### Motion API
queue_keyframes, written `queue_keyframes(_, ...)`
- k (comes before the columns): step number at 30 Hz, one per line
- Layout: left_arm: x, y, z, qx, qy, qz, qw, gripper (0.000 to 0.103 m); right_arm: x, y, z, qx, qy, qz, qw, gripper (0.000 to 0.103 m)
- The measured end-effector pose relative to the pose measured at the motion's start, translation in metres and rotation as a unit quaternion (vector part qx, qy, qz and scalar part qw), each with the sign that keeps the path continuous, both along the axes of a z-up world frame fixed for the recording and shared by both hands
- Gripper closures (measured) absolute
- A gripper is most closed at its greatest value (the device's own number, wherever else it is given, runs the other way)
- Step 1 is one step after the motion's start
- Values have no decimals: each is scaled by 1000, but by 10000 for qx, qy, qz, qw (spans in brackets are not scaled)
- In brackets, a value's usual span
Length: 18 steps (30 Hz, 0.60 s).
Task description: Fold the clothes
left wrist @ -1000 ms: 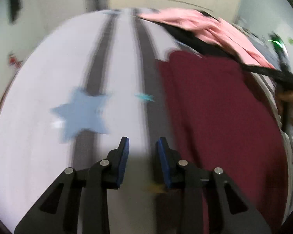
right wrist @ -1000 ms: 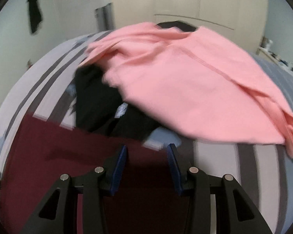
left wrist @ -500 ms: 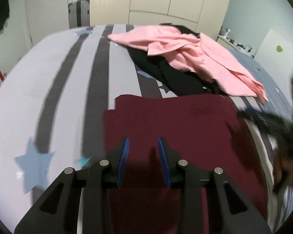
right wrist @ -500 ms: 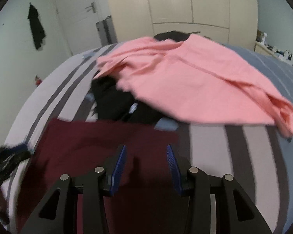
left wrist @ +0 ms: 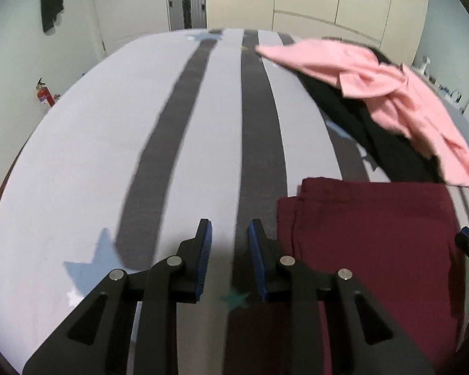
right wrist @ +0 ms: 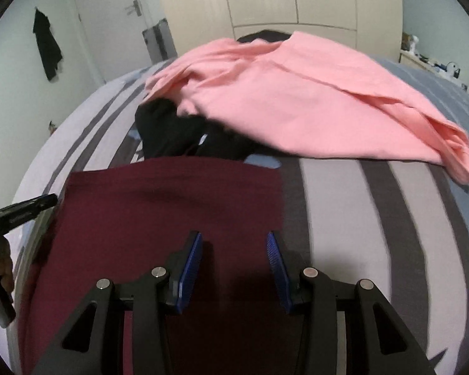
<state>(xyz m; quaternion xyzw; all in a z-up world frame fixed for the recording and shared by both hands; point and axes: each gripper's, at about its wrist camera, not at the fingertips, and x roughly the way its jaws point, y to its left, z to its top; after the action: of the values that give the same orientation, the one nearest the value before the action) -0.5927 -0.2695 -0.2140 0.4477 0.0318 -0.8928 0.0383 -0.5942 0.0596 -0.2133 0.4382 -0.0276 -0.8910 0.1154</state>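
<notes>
Maroon garment point(right wrist: 172, 218): lying flat, squared up, at 6 o'clock on the striped bed point(left wrist: 109, 156) — pink garment point(right wrist: 297, 103) heaped at 12.
Right gripper point(right wrist: 234, 259): hovering above it, jaws gaping, holding nothing.
Left gripper point(left wrist: 229, 256): parted narrowly, empty.
Risk: snagging one layer — dragging it crooked.
Change: left gripper is swinging leftward off the maroon.

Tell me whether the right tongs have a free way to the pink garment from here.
Probably yes. The right tongs are open over the maroon garment, and the pink garment lies beyond it on top of the black clothing, uncovered; nothing stands between.
</notes>
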Motion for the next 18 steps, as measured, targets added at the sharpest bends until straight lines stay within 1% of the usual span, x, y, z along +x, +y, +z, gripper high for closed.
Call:
queue_keyframes(2, 14, 6, 9, -83, 106, -282, 9995, 79, 14, 6, 7, -15, 118, 58, 9999, 64)
queue_keyframes(5, 26, 34, 17, -149, 229, -958, 9950, 79, 42, 8, 16, 50, 260, 256, 9993, 63)
queue_keyframes(7, 16, 54, 16, -139, 216, -1248, 9918, 79, 59, 7, 17, 18, 237, 296, 9993, 62)
queue_keyframes(8, 9, 63, 16, -126, 220, -1297, 9912, 79, 68, 6, 16, -5, 197, 313, 9993, 62)
queue_keyframes(10, -11, 72, 13, 14, 196, -1184, 9928, 79, 88, 1, 14, -79, 95, 307, 9995, 62)
queue_keyframes(11, -25, 72, 7, 38, 83, -1060, 9943, 79, 96, -1, 13, -139, 30, 309, 9994, 62)
queue_keyframes(12, -38, 71, 0, -7, -81, -911, 9958, 79, 102, -4, 11, -186, -20, 295, 9994, 62)
queue_keyframes(13, -47, 66, -9, -153, -282, -747, 9967, 79, 111, -6, 11, -254, -83, 302, 9992, 62)
queue_keyframes(15, -57, 55, -19, -327, -455, -507, 9971, 77, 128, -11, 8, -245, -106, 345, 9990, 62)
queue_keyframes(16, -58, 46, -16, -262, -405, -393, 9981, 73, 133, -10, 7, -246, -119, 348, 9990, 62)
queue_keyframes(18, -52, 38, -5, -185, -254, -292, 9991, 73, 143, -7, 5, -248, -146, 354, 9990, 62)
